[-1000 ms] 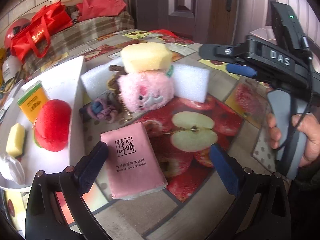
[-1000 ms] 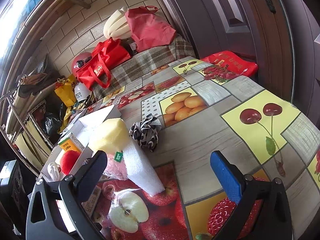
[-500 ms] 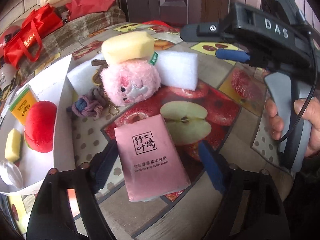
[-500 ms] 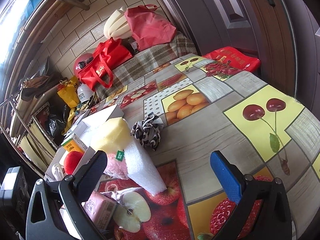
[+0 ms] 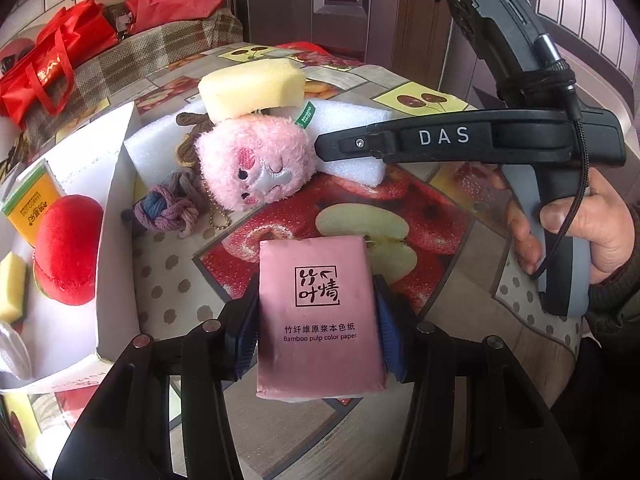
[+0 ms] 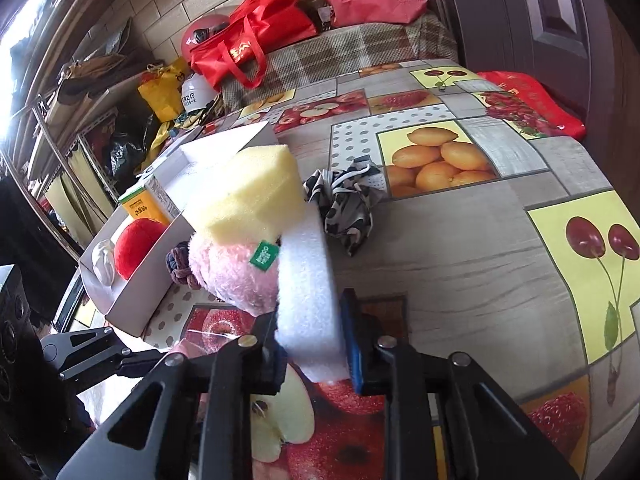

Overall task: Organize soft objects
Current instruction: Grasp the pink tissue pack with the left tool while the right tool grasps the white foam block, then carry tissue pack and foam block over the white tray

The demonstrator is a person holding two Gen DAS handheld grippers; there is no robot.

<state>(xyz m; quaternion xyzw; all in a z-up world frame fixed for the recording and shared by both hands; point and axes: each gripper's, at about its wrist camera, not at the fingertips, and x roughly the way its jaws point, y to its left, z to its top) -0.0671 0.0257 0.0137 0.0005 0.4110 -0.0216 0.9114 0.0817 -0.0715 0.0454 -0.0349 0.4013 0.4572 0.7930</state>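
The left gripper [image 5: 316,320], wide a second ago, is closing, its fingers [image 5: 245,336] now against both sides of the pink tissue pack [image 5: 318,312] on the bench [image 5: 460,280]. The right gripper [image 6: 310,350], also wide before, now clamps the white foam block [image 6: 306,280]. Beyond, the pink plush [image 5: 256,166] and yellow sponge [image 5: 250,90] hide part of that block. The white box [image 5: 106,240] is cut off at left.

Two tissue packs [image 5: 320,312] [image 5: 30,204], two yellow sponges [image 5: 252,88] [image 5: 12,286], one white foam block [image 6: 306,280], one pink plush [image 5: 256,164]
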